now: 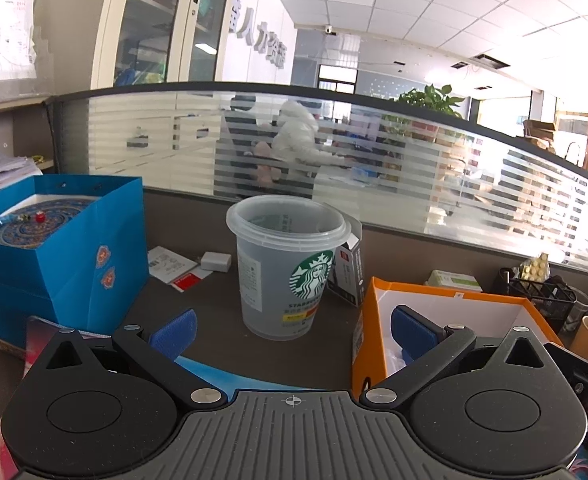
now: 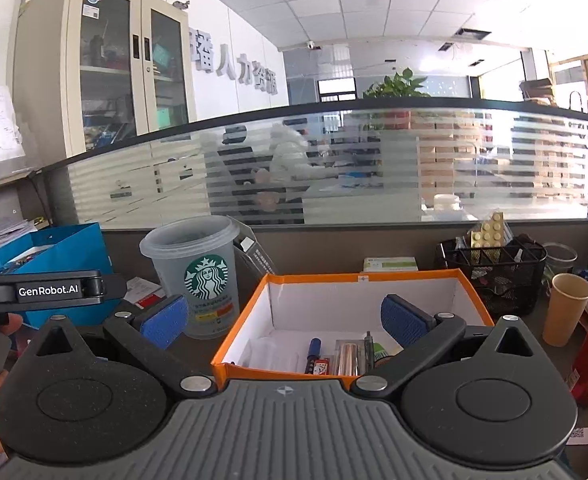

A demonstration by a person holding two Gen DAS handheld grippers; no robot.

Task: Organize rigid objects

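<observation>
1 Starbucks cup [image 1: 287, 268] | 1 orange box [image 2: 237, 334] | left tongs [image 1: 291, 334], right tongs [image 2: 283, 320] released

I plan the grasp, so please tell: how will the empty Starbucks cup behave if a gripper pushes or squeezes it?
The Starbucks cup looks empty and translucent, so probably light. It is tall and narrower at the base, so a high push may tip it. Its thin plastic wall may flex.

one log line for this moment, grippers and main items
left gripper: open, empty | right gripper: open, empty, above orange box | plastic cup: upright on desk, left of box | box: holds small items
</observation>
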